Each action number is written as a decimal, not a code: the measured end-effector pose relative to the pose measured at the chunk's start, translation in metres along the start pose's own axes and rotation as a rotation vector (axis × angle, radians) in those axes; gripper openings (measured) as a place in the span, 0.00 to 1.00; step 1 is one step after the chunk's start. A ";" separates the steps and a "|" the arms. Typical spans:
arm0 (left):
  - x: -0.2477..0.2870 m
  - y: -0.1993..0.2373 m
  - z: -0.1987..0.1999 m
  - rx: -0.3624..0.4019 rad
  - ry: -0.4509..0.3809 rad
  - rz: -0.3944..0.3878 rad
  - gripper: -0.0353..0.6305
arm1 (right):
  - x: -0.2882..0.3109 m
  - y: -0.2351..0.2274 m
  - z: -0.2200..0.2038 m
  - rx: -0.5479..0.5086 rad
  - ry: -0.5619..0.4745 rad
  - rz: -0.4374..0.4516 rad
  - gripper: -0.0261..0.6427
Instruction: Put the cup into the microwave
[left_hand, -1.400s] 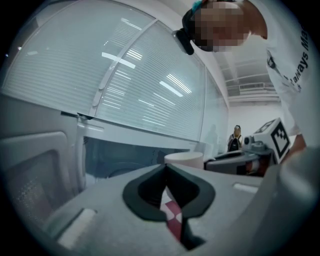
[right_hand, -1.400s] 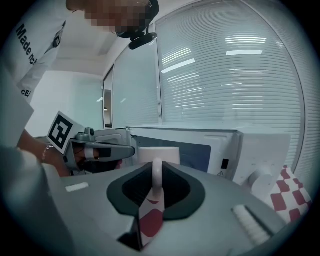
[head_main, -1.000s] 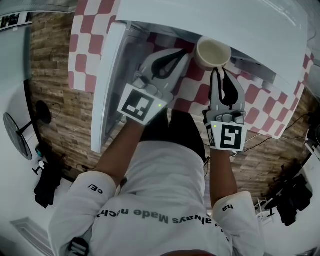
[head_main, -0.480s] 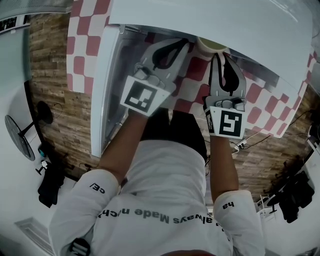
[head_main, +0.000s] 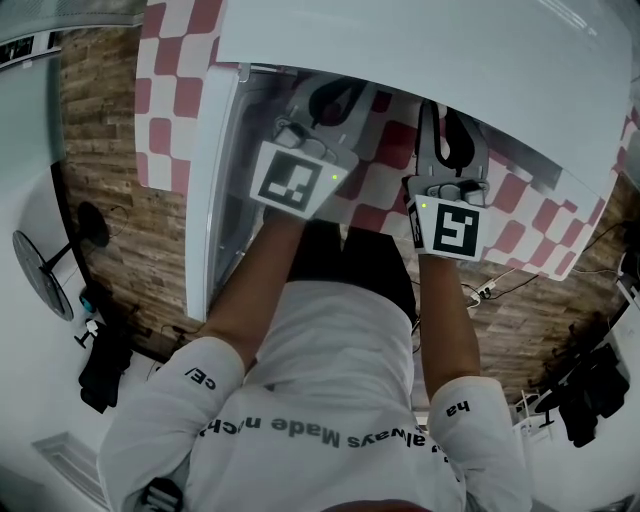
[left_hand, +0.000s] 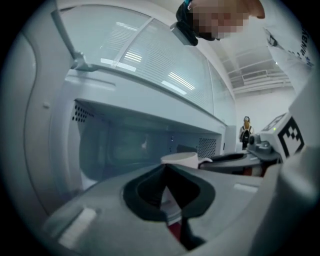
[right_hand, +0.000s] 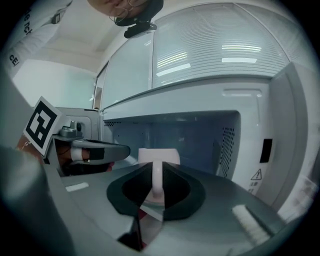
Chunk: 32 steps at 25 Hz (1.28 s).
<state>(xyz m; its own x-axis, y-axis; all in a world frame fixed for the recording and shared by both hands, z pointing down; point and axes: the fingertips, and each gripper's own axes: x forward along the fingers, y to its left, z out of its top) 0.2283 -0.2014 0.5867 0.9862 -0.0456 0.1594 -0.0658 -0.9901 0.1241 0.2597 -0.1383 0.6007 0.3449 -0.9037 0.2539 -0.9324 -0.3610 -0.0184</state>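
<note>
head view / microwave (head_main: 420, 50): door (head_main: 205, 180) hangs open on the left of frame, and the white top covers the upper middle.
head view / left gripper (head_main: 338, 100): nose is poked under the top edge, upper centre.
head view / right gripper (head_main: 447, 125): just right of it, nose under the same edge.
head view / cup (right_hand: 158, 156): can't see it from here, the top hides it.
left gripper view / fingers: pressed together on nothing, so this one's just along for the ride. The cup shows right of centre just past them, with the cavity behind it.
right gripper view / fingers: clamped on the cup's handle, dead centre, body upright beyond the tips.
right gripper view / cup spot: looks like it's at the cavity mouth or just inside. Can't tell if the base is on the floor yet.
step, my read: the placing bit, mostly done.
tip 1: hold it level, push in a touch more toward the middle, lower till the base sits flat, and only then let go.
tip 2: back straight out so a finger doesn't snag the handle.
tip 3: park the left one clear of the door side.
</note>
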 end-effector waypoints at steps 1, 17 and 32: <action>0.001 0.002 -0.001 -0.003 0.001 0.003 0.06 | 0.002 -0.001 0.000 0.003 -0.003 0.000 0.10; 0.017 0.025 -0.003 -0.019 -0.011 0.035 0.06 | 0.034 -0.014 0.003 0.015 -0.029 -0.014 0.10; 0.017 0.023 -0.002 -0.012 -0.001 0.035 0.06 | 0.044 -0.016 -0.008 0.031 -0.005 0.013 0.10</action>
<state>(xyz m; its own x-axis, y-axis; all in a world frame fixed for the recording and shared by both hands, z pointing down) 0.2433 -0.2245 0.5947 0.9834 -0.0802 0.1628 -0.1019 -0.9863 0.1301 0.2887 -0.1709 0.6203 0.3332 -0.9096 0.2482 -0.9331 -0.3560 -0.0519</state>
